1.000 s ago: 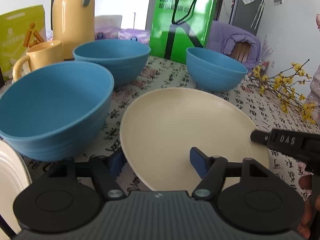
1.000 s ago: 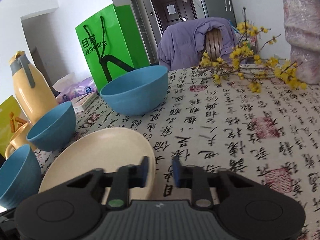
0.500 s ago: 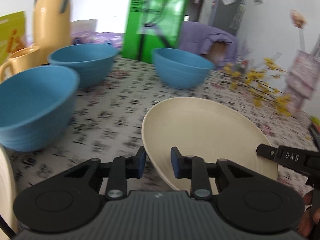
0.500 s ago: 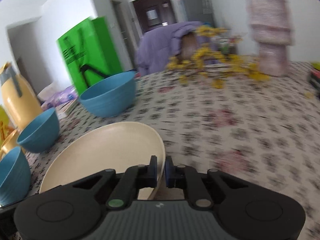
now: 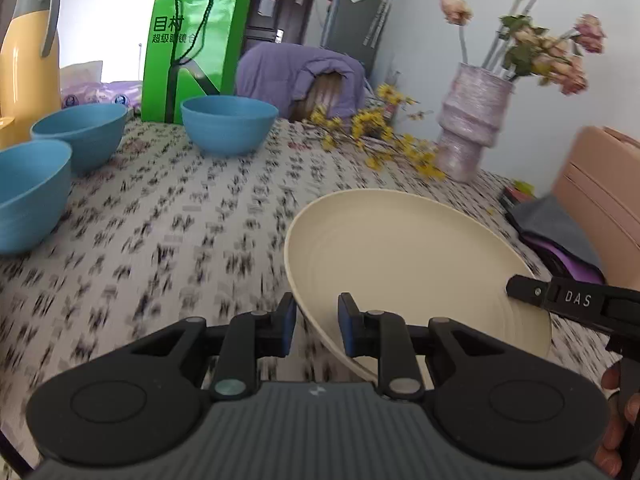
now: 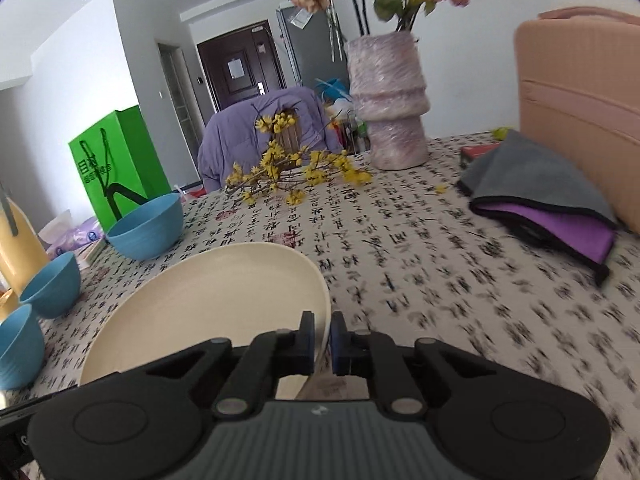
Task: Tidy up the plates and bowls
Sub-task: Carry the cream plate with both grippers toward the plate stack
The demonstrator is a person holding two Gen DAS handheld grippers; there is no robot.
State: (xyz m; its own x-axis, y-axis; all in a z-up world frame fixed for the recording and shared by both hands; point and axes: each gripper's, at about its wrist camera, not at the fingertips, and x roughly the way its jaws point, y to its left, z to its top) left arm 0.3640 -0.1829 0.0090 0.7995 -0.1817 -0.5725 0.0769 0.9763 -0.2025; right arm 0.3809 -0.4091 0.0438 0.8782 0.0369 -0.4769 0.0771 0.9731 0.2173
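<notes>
A cream plate [image 5: 400, 264] hangs tilted above the patterned tablecloth [image 5: 180, 240], held from both sides. My left gripper [image 5: 316, 326] has its jaws closing, and its blue pads clamp the plate's near left rim. My right gripper [image 6: 323, 338] is shut on the opposite rim of the plate [image 6: 216, 300]; one of its black fingers [image 5: 532, 292] shows at the plate's right edge in the left wrist view. Three blue bowls stand apart at the left: the far one [image 5: 228, 124], the middle one [image 5: 80, 132] and the near one [image 5: 28, 196].
A green paper bag [image 5: 188, 52] and a yellow thermos [image 5: 24, 64] stand at the back left. Yellow flower sprigs [image 6: 292, 172] and a pink vase [image 6: 388, 108] stand at the far middle. A folded grey and purple cloth [image 6: 536, 192] lies beside a pink box [image 6: 580, 112] on the right.
Both grippers closed on the plate's rims, the left from wide open. The plate came off the table and travelled right, away from the bowls; the vase and cloth came into view.
</notes>
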